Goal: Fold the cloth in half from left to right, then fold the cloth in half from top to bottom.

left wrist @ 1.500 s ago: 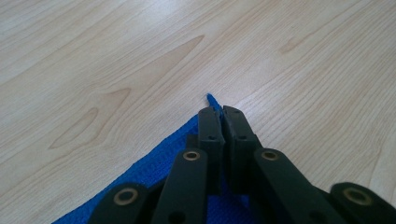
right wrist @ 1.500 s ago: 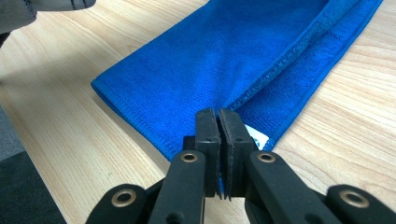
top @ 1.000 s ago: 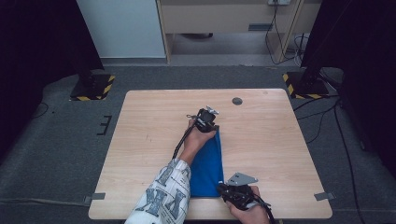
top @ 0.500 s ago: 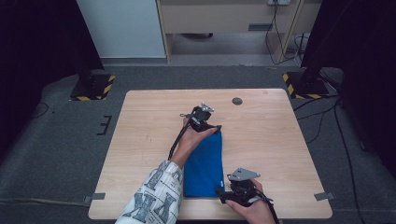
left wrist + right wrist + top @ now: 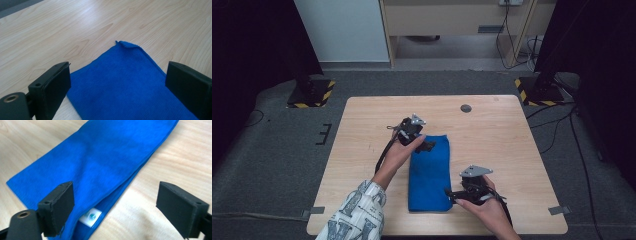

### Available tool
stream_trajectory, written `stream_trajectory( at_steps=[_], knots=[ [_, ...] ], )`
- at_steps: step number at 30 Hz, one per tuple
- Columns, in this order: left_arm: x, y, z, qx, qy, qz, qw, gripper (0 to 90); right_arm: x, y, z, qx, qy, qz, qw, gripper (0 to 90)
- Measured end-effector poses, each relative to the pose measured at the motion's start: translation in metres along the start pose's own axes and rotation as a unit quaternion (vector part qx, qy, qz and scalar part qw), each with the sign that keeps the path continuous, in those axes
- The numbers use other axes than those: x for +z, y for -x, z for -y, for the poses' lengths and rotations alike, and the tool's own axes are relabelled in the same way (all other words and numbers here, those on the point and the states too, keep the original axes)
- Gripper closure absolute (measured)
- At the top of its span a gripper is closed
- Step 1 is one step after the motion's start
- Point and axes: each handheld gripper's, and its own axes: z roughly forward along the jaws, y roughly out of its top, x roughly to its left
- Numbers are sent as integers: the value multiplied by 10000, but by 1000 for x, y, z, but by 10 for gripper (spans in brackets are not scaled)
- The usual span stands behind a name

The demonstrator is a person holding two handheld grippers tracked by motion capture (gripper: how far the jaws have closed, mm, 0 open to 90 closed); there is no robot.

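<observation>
A folded blue cloth [image 5: 430, 175] lies flat along the middle of the wooden table [image 5: 502, 145]. My left gripper [image 5: 428, 146] hovers at the cloth's far left corner; its jaws have just been opening and stand wide, with the cloth [image 5: 125, 85] below and nothing pinched. My right gripper [image 5: 451, 194] is at the near right corner, jaws also just opened wide. In the right gripper view the cloth [image 5: 100, 162] lies under the jaws and a small white label [image 5: 90, 217] sticks out of its folded edge.
A small dark round disc [image 5: 466, 108] sits in the table top near the far edge. Grey carpet [image 5: 282, 150] surrounds the table. Black stands with yellow-striped bases [image 5: 309, 95] flank the far corners.
Both grippers let go of the cloth and their jaws spread. The left hand drew back to the left and rose. The right hand lifted slightly. The cloth now lies flat.
</observation>
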Motion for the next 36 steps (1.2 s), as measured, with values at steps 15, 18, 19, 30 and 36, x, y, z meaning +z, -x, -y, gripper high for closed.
stream_trajectory(
  at_steps=[15,18,19,30,36],
  knots=[
    [-19,-10,29,9,-288,-131,9995,62,24,25,-40,-246,9,-17,9997,91],
    [-22,-11,31,27,-281,-146,9995,62,27,31,-48,-271,15,14,9996,128],
    [-23,-12,31,-4,-269,-171,9995,62,28,33,-51,-281,34,65,9996,140],
    [-10,-28,34,-164,-483,-110,9986,126,55,65,-91,-403,-36,488,9980,356],
    [4,-38,28,-384,-432,-99,9983,128,84,83,-94,-311,-221,677,9970,446]
  ],
)
